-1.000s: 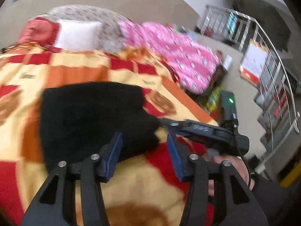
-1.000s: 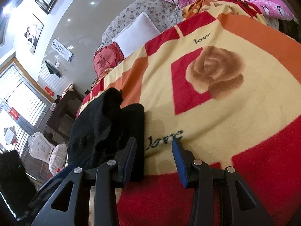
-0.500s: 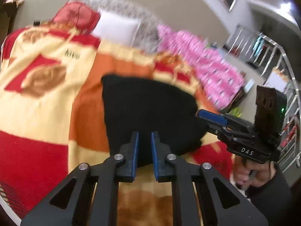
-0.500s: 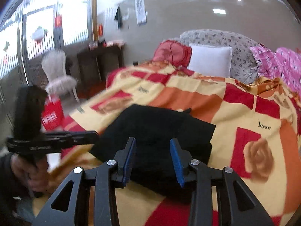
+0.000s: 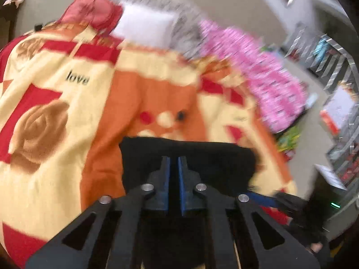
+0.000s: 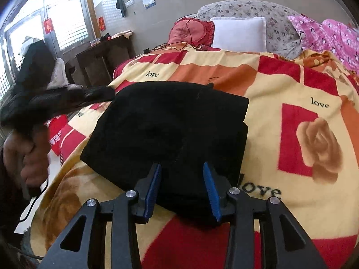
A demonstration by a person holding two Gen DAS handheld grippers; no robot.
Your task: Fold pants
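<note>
So the bed (image 6: 291,157) is covered in a big yellow, red and orange blanket (image 6: 280,94) with roses and "love" printed on it, and the pants (image 6: 170,130) sit on top of that, toward the near edge. They're already a compact black bundle, roughly rectangular, with at least two layers showing along the right side, so I'd say the folding is pretty much done.

What could go wrong: it's soft, thick-looking fabric on a squishy, lumpy blanket. If either tool drags over the top layer it'll slide off the one below and the stack goes crooked. Snagging the blanket along with the pants would also pull everything out of shape. And the bundle is close to the bed edge, so a shove toward the person could tip it off.

Pants look plain black, matte, no visible creases or waistband detail; too dark to tell much more.

Left tongs (image 5: 174,163) are nearly closed, just a thin slit between the blue pads, hovering over the pants. I can't tell if there's cloth pinched in there. Right tongs (image 6: 181,174) are spread wide over the near edge, gripping nothing.
</note>
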